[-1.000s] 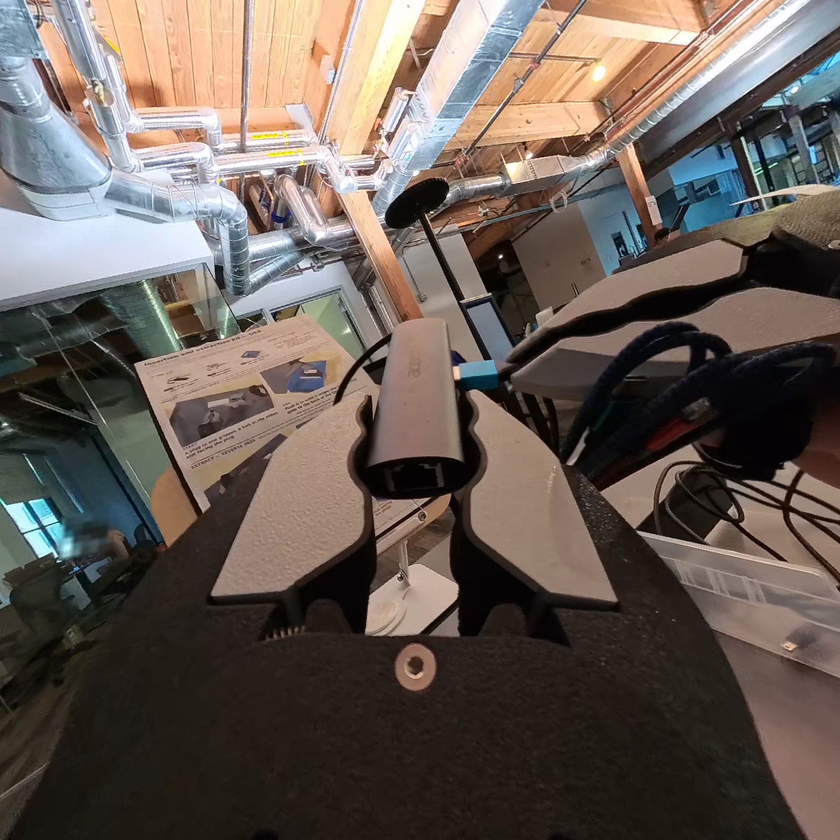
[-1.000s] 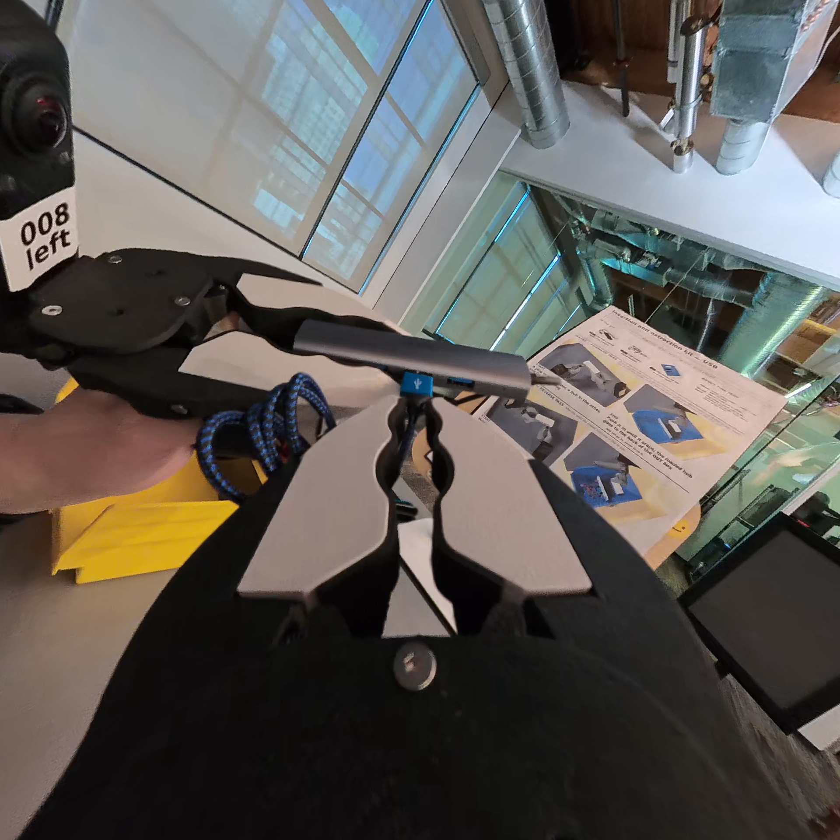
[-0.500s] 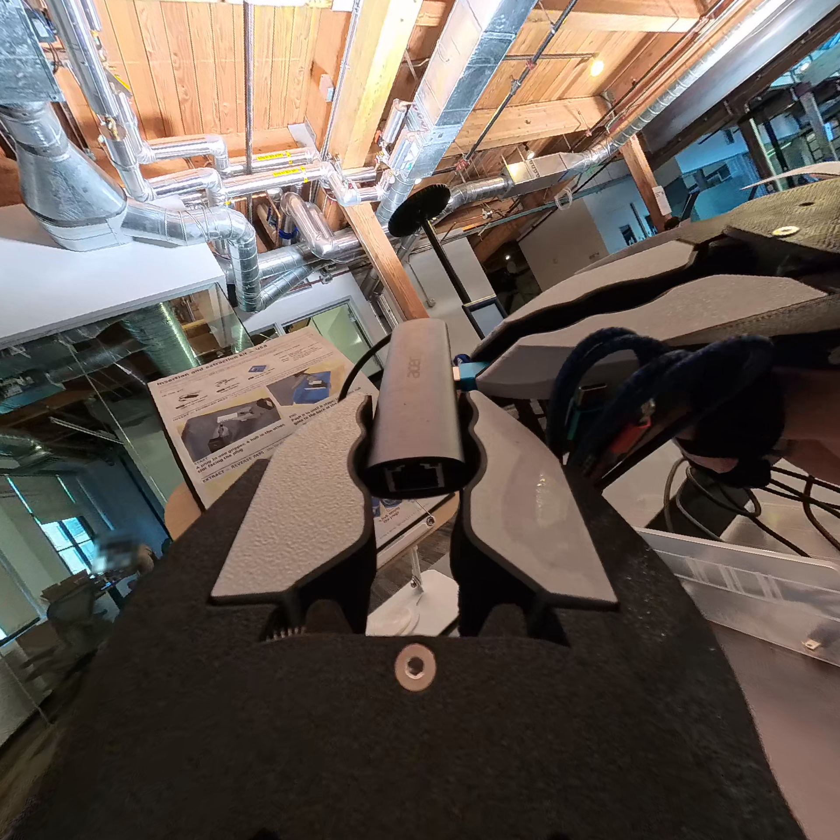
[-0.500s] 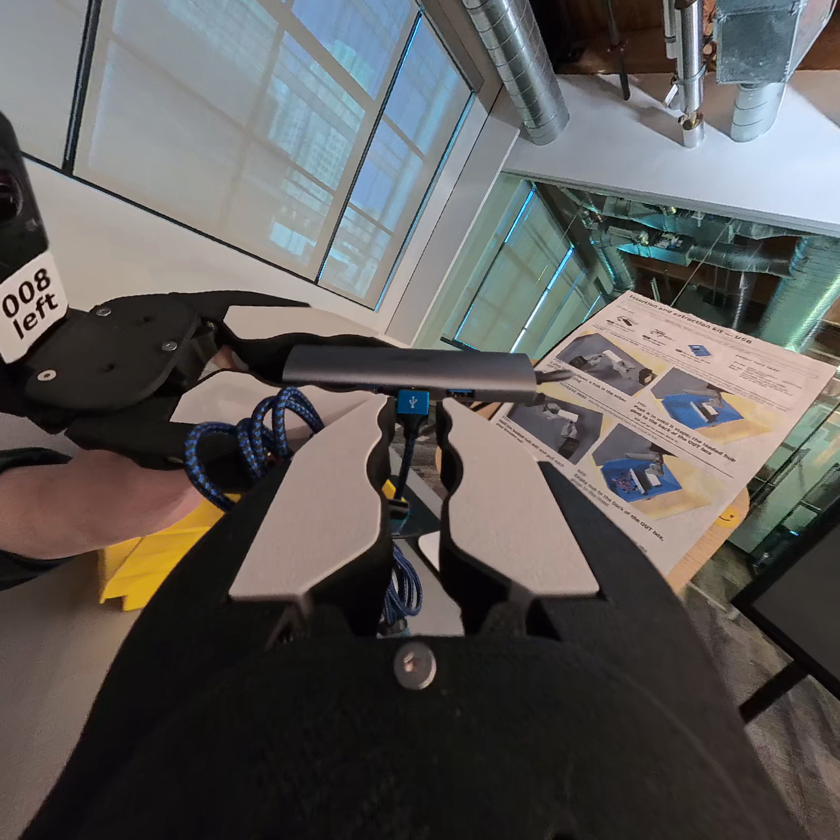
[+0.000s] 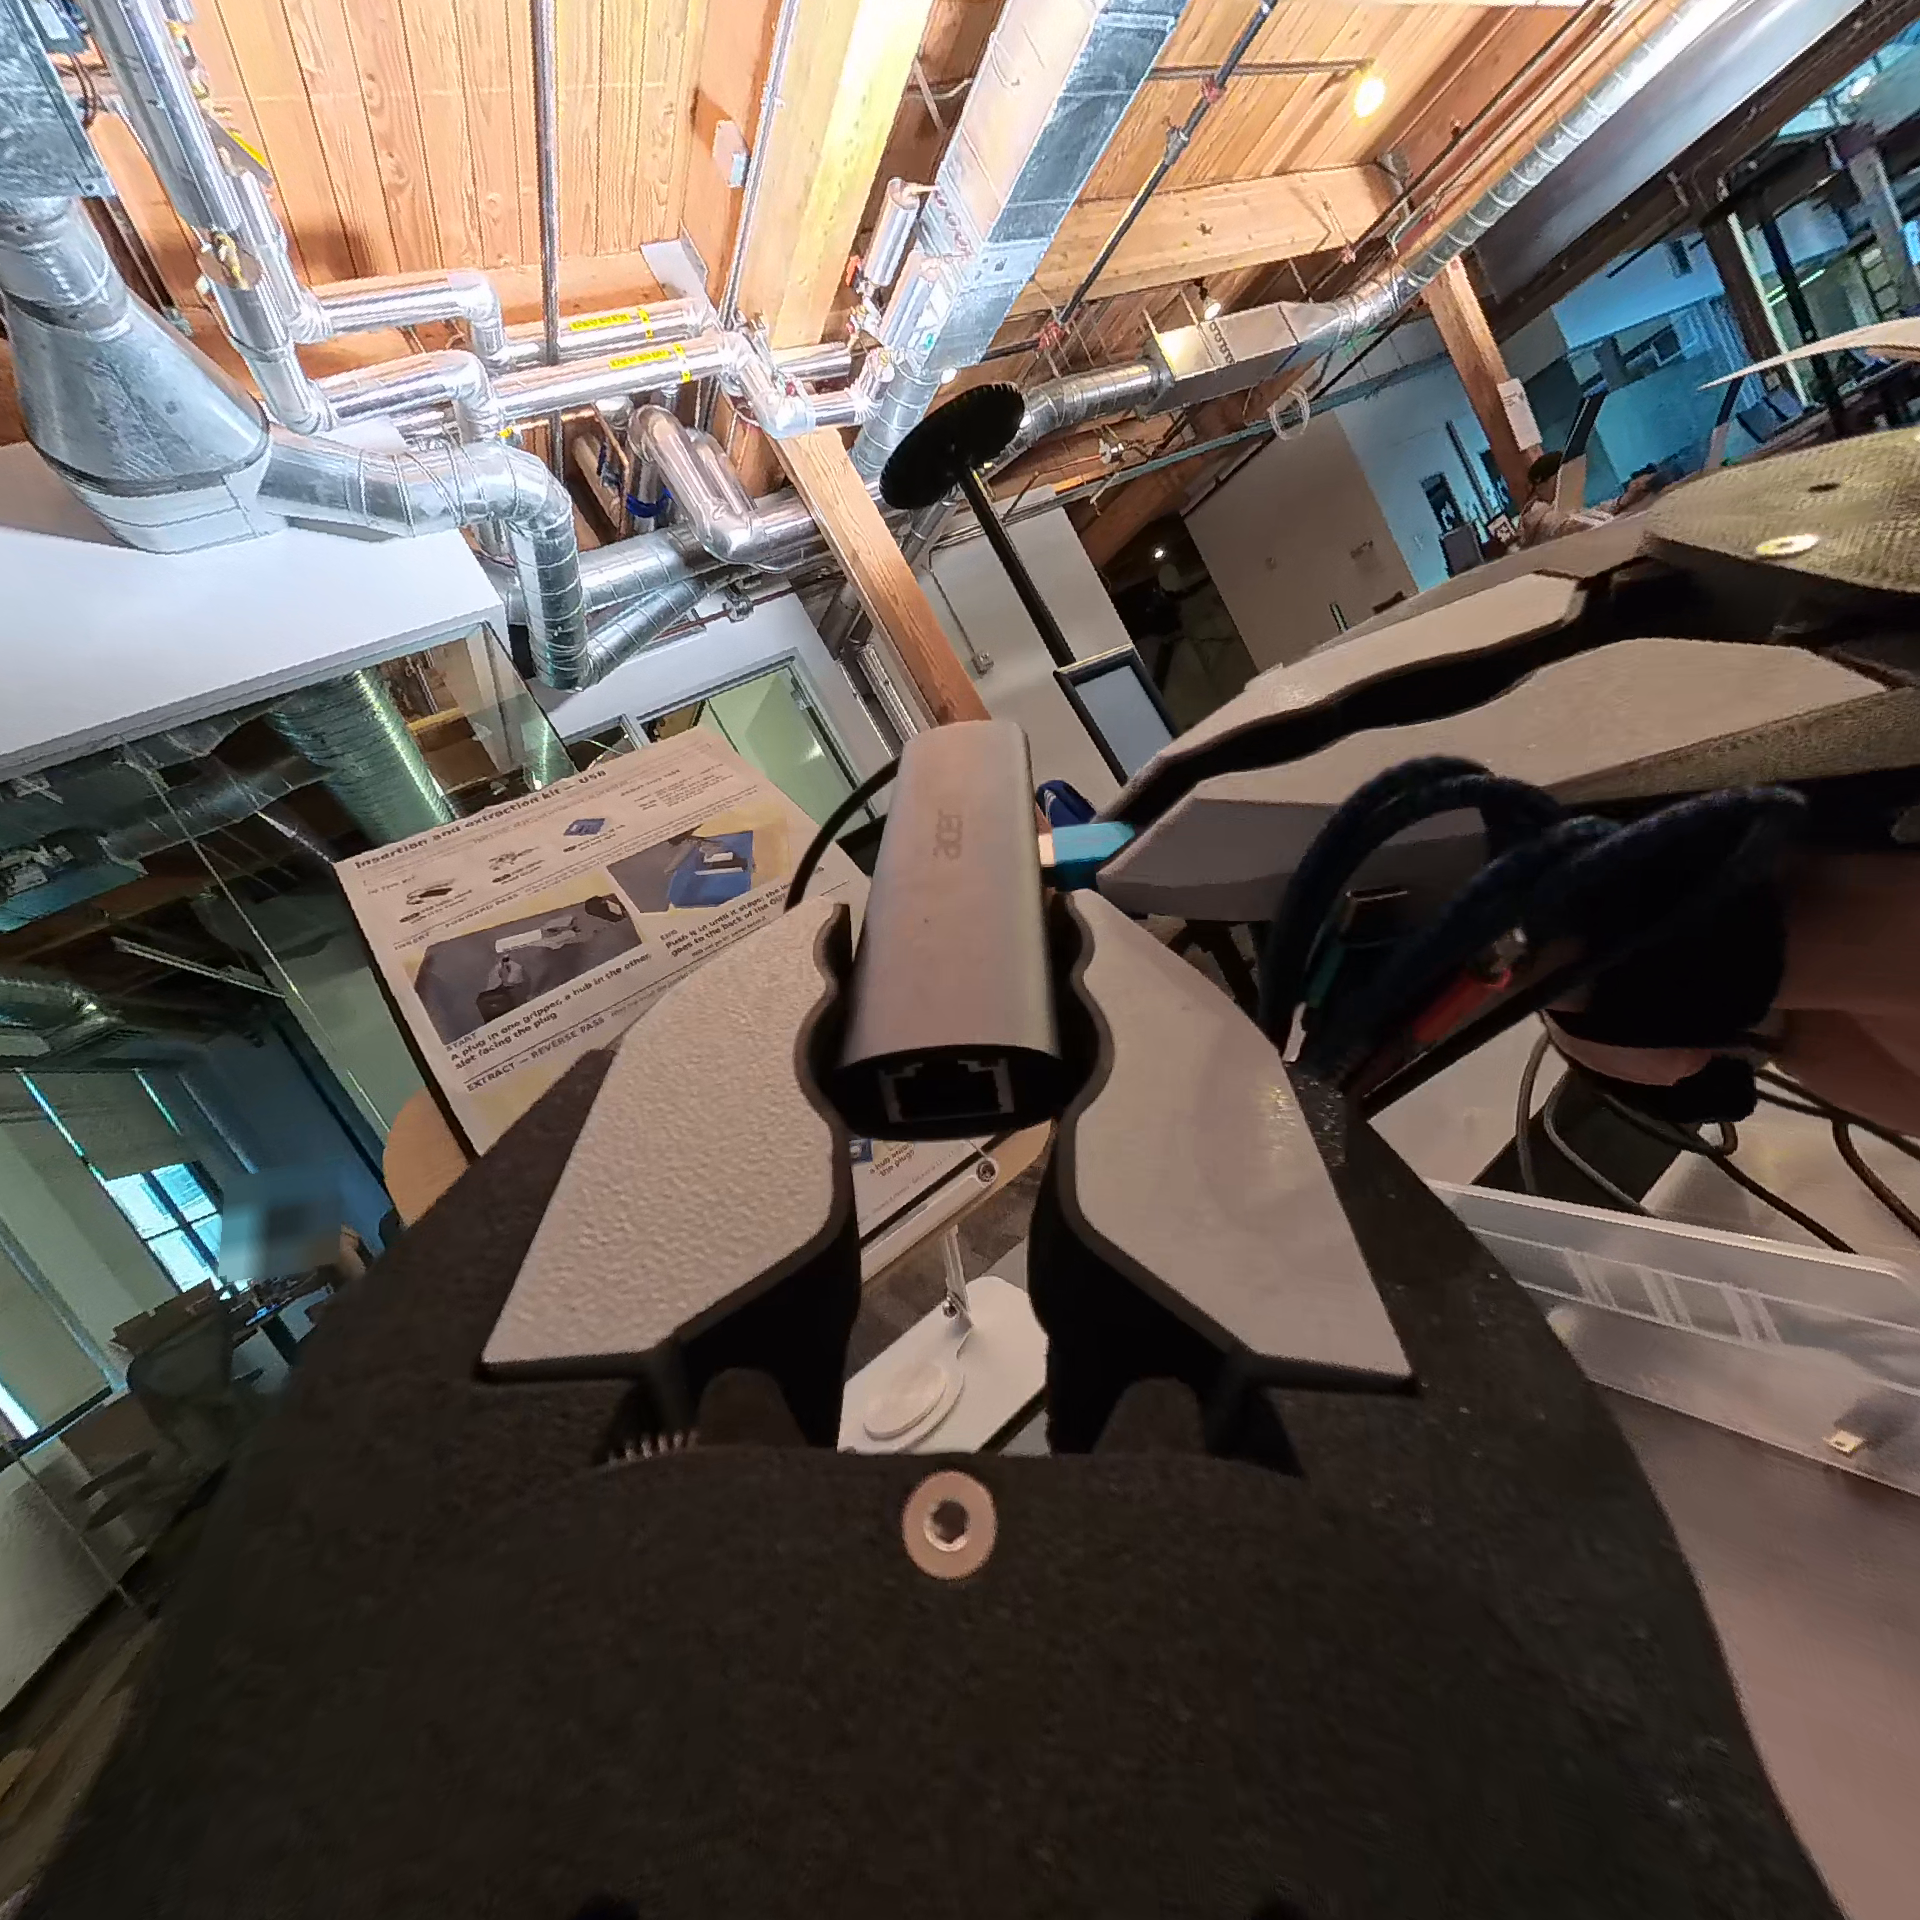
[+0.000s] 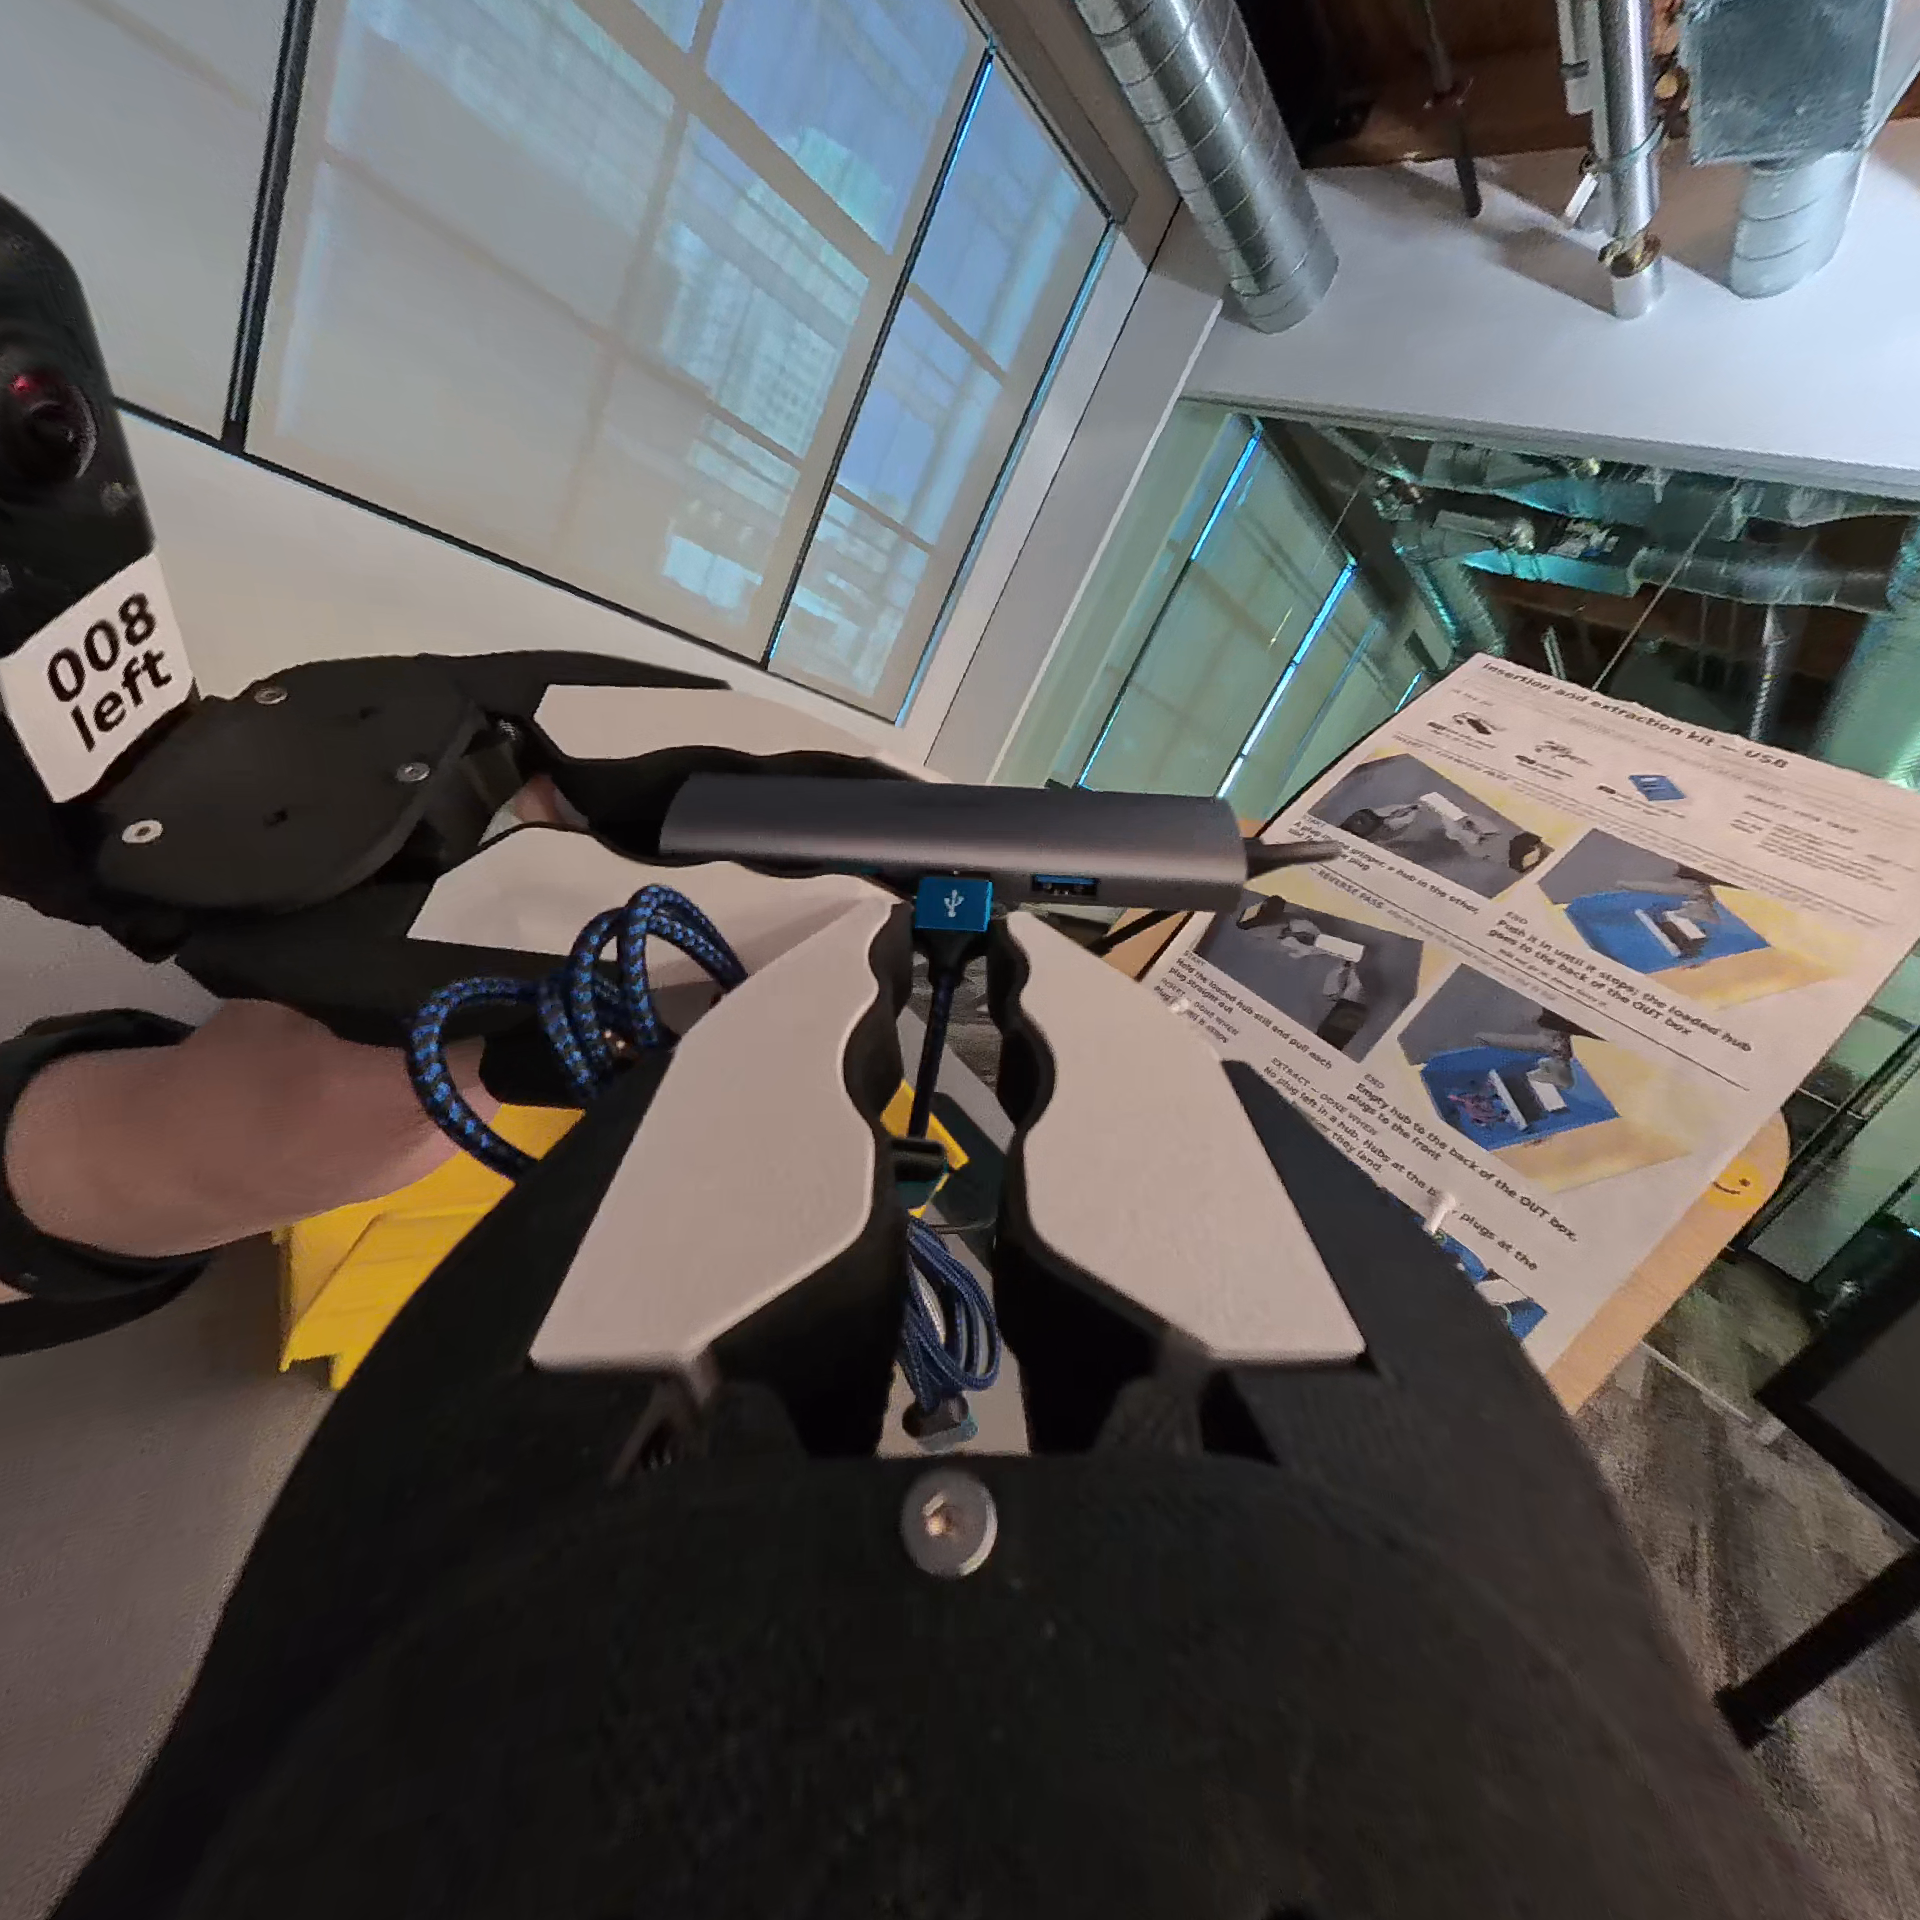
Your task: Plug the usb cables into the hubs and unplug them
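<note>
The printed instruction sheet (image 6: 1538, 997) on a stand fills the background beyond both pairs of fingers, standing well past the fingertips in each wrist view. A yellow bin (image 6: 405, 1257) lies below and to the left of the right gripper's fingers, partly hidden behind them.

The left gripper (image 5: 951, 935) has its two fingers closed onto the grey hub (image 5: 956, 935) — the hub lies lengthwise in the gap between them, its end with a square network-type socket facing back toward the camera and its far end sticking out past the fingertips. In the right wrist view the same hub (image 6: 951, 831) runs crosswise just ahead of the right gripper's fingertips, with the left gripper (image 6: 582, 800) gripping its left end.

The right gripper (image 6: 951, 935) has its fingers parted by a narrow gap, and the blue braided usb cable (image 6: 930, 1049) runs down through that gap. Whether the finger edges actually press on the cable or plug cannot be told. The blue plug (image 6: 953, 902) sits at the fingertips, seated in the hub's side, with an empty blue-lined port just to its right. From the left wrist view the plug (image 5: 1086, 842) pokes out between the hub's right side and the right gripper's (image 5: 1117, 847) fingertips.

A coil of the cable (image 6: 566, 1023) hangs to the left of the right fingers — looped by the person's hand (image 6: 208, 1132).
</note>
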Tool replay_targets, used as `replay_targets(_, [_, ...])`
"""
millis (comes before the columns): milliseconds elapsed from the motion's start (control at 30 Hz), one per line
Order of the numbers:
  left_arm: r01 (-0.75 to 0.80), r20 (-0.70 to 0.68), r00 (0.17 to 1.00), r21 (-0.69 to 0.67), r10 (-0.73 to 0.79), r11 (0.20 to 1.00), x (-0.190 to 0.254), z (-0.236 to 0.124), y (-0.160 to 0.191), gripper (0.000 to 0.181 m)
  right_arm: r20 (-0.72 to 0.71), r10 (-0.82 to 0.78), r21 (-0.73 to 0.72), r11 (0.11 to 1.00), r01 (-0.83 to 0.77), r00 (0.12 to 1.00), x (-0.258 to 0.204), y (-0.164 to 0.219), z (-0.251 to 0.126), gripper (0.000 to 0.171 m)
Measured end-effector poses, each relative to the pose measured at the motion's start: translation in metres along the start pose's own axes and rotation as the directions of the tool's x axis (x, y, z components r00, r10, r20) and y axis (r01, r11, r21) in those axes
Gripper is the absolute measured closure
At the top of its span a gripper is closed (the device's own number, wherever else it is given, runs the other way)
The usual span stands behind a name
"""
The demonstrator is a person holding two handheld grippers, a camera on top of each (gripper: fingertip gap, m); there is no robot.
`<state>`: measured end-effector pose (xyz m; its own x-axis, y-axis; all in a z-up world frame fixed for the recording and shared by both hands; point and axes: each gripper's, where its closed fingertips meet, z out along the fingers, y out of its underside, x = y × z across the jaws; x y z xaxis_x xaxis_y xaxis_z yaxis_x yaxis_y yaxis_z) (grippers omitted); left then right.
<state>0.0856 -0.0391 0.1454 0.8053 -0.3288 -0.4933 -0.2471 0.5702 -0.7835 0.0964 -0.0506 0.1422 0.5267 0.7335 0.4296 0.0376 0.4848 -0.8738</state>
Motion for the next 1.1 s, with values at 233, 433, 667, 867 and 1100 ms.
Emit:
replay_targets(233, [0.008, -0.007, 1.0, -0.027, -0.008, 1.0, -0.002, 0.003, 0.003, 0.145, -0.027, 0.008, 0.014, 1.0, -0.008, 1.0, 0.001, 0.002, 0.001, 0.157])
replay_targets(433, [0.013, -0.013, 1.0, -0.033, -0.014, 0.999, -0.003, 0.005, 0.005, 0.145, -0.054, 0.026, 0.02, 1.0, -0.025, 0.998, 0.002, 0.003, 0.002, 0.157])
replay_targets(667, [0.016, -0.036, 0.999, -0.035, -0.017, 0.999, -0.002, 0.006, 0.007, 0.145, -0.06, 0.023, 0.016, 1.0, -0.022, 0.998, 0.003, 0.004, 0.002, 0.157])
replay_targets(867, [0.025, -0.074, 0.997, -0.049, -0.028, 0.999, 0.0, 0.005, 0.0, 0.145, -0.045, -0.005, 0.025, 1.0, 0.006, 0.999, 0.001, -0.003, -0.002, 0.157])
replay_targets(1100, [-0.01, 0.103, 0.995, -0.073, 0.017, 0.997, -0.03, 0.001, 0.001, 0.145, -0.053, 0.027, 0.051, 0.998, -0.025, 0.998, -0.004, -0.012, -0.007, 0.157])
